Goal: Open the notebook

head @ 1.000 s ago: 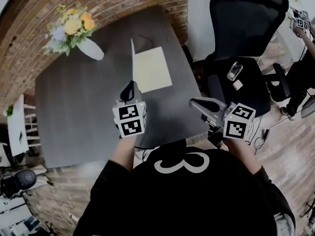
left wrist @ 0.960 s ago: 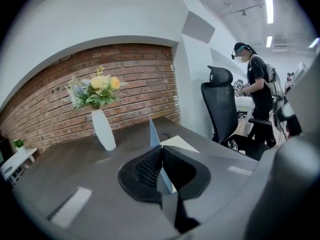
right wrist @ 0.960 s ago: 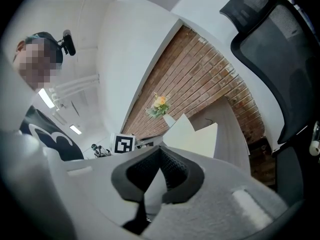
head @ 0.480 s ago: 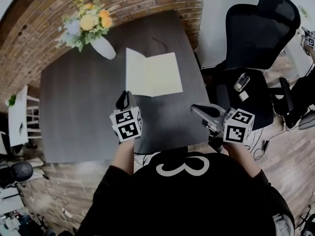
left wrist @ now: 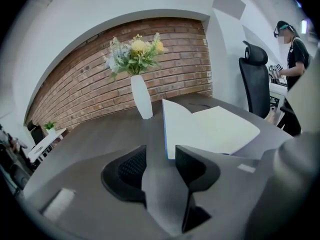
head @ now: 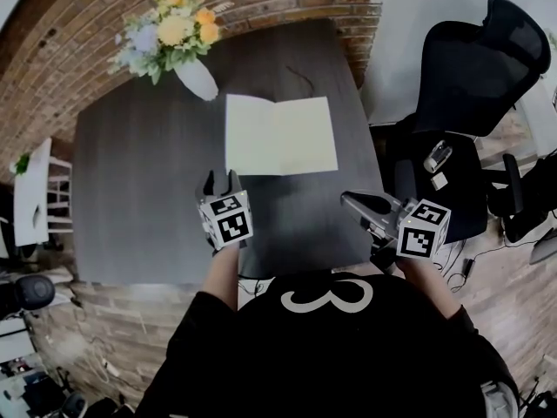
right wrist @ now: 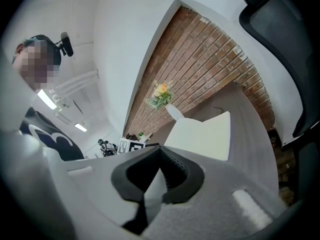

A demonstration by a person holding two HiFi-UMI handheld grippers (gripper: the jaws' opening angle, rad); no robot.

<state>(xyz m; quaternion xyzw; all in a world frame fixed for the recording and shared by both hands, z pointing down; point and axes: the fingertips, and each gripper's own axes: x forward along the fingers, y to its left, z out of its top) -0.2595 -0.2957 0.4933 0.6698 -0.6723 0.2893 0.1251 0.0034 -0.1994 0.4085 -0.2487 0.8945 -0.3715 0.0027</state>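
The notebook (head: 280, 135) lies open on the dark table (head: 139, 198), showing cream pages. In the left gripper view its left leaf (left wrist: 169, 126) still tilts up and shows a blue edge, while the right page (left wrist: 222, 129) lies flat. My left gripper (head: 221, 181) hovers just short of the notebook's near left corner. Its jaws have just been opening, and nothing is between them (left wrist: 161, 153). My right gripper (head: 359, 202) is shut and empty over the table's near right corner, pointing left. From the right gripper (right wrist: 160, 148), the notebook (right wrist: 205, 134) lies beyond its tips.
A white vase of flowers (head: 196, 77) stands on the table behind the notebook, with a thin cable (head: 305, 81) near the far edge. A black office chair (head: 470, 68) holding small items (head: 437, 157) is at the right. Another person (left wrist: 295, 59) stands beyond the chair.
The notebook's cover, upright a second ago, has swung over to the left and the book now lies open. My left gripper has let it go, opened and drawn back towards me.
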